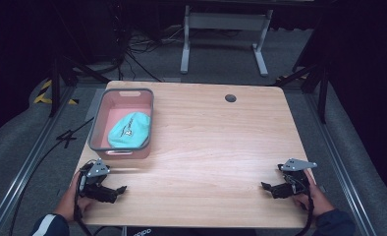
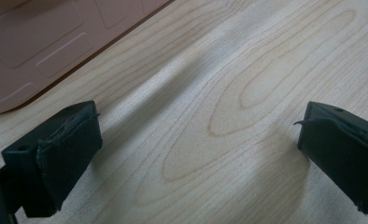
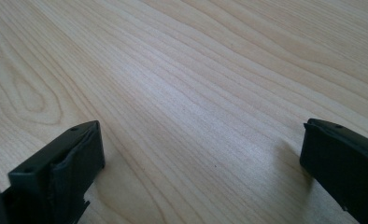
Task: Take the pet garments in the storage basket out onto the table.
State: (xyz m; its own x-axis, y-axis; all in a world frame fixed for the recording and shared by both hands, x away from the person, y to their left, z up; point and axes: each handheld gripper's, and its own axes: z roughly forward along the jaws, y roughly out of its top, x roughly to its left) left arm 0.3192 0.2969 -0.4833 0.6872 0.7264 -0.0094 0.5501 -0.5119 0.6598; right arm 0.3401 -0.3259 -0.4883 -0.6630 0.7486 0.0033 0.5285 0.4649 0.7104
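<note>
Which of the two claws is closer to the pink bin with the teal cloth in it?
The left claw, at the table's near left corner. It sits just in front of the pink bin holding the teal cloth; the right claw is across the table.

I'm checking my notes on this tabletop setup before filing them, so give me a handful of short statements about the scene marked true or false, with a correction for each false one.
1. The teal cloth lies inside the pink bin. True.
2. The left gripper holds the cloth. False: its jaws stand open over bare wood, with nothing between them.
3. The pink bin sits at the table's left side, nearer the left gripper than the right gripper. True.
4. The right gripper is shut on a small block. False: its jaws are wide apart over the bare tabletop.
5. The two grippers touch each other at the table's middle. False: they rest far apart, near the front corners.
</note>
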